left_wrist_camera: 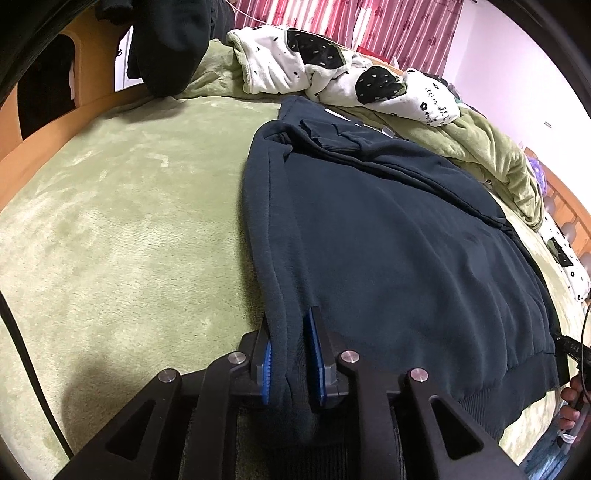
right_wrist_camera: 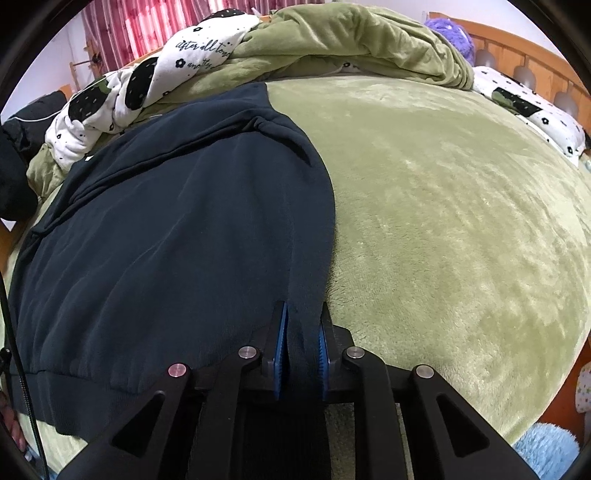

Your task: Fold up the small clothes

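nearest the lens, left gripper (left_wrist_camera: 290,354) has its blue pads set on either side of a thick roll of dark fabric at the left hem corner of the sweatshirt (left_wrist_camera: 388,229); the left pad lies against the cloth, while a narrow gap shows at the right pad, so the grip looks slack rather than firm. right gripper (right_wrist_camera: 301,350) stands the same way at the opposite hem corner of the sweatshirt (right_wrist_camera: 166,229), a fold of cloth between its pads, one pad touching and the other just apart. the garment lies flat on the green blanket (left_wrist_camera: 122,221), hem toward the cameras, body running away from them, with the sleeves already turned in along the sides and the collar end at the far edge. just beyond that edge sits a rumpled white quilt with dark patches (left_wrist_camera: 295,70), and behind it a red curtain (left_wrist_camera: 388,29); a wooden headboard (right_wrist_camera: 517,48) closes the far right. judgement: the step in hand is the lengthwise fold, with both corners taken at the hem. the next move calls for a firm pinch at each corner, then an even lift and carry of the hem toward the collar, keeping both sides level so the edges meet squarely.
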The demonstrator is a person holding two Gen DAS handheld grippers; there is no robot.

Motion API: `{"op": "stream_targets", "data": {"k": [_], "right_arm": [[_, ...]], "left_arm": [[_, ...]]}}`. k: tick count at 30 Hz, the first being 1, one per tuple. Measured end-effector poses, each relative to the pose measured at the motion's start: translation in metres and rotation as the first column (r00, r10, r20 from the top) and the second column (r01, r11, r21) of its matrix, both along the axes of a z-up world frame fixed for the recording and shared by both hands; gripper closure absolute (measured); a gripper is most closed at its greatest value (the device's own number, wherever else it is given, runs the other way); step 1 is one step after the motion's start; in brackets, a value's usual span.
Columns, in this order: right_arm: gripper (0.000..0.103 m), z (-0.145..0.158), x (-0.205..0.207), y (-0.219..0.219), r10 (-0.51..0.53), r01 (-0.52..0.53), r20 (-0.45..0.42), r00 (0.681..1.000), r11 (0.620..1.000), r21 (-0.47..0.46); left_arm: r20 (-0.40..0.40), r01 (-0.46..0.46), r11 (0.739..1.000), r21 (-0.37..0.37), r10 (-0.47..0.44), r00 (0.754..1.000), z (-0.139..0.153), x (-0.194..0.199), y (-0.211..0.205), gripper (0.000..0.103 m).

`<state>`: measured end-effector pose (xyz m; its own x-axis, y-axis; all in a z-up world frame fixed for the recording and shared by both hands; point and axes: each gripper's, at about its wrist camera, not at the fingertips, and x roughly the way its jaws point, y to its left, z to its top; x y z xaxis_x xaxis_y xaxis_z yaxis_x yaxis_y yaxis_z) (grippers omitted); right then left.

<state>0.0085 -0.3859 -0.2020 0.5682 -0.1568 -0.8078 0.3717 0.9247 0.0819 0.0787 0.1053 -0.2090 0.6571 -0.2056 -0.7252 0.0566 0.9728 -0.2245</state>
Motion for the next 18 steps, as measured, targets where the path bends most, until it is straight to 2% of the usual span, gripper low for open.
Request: {"op": "stream_targets", "data": {"k": [4, 12, 14, 18], "right_arm": [[0.085, 0.000, -0.001, 0.004, 0.004, -0.004, 0.000, 1.000, 0.999, -0.035], [0.084, 0.000, -0.001, -0.002, 0.010, -0.010, 0.000, 1.000, 1.000, -0.002], [0.083, 0.001, 0.000, 0.000, 0.018, -0.018, -0.001, 1.000, 1.000, -0.009], [0.093, 0.002, -0.002, 0.002, 0.031, -0.030, 0.011, 0.999, 0.999, -0.024]], "left_arm": [[-0.002, 0.002, 1.000, 0.014, -0.002, 1.000, 0.000, -0.001, -0.003, 0.085], [-0.007, 0.001, 1.000, 0.019, -0.001, 1.000, 0.000, 0.000, -0.004, 0.085], [-0.003, 0.007, 1.000, 0.002, -0.007, 1.000, 0.000, -0.001, -0.002, 0.091], [-0.010, 0.002, 0.999, -0.054, -0.003, 1.000, 0.002, 0.000, 0.005, 0.094]]}}
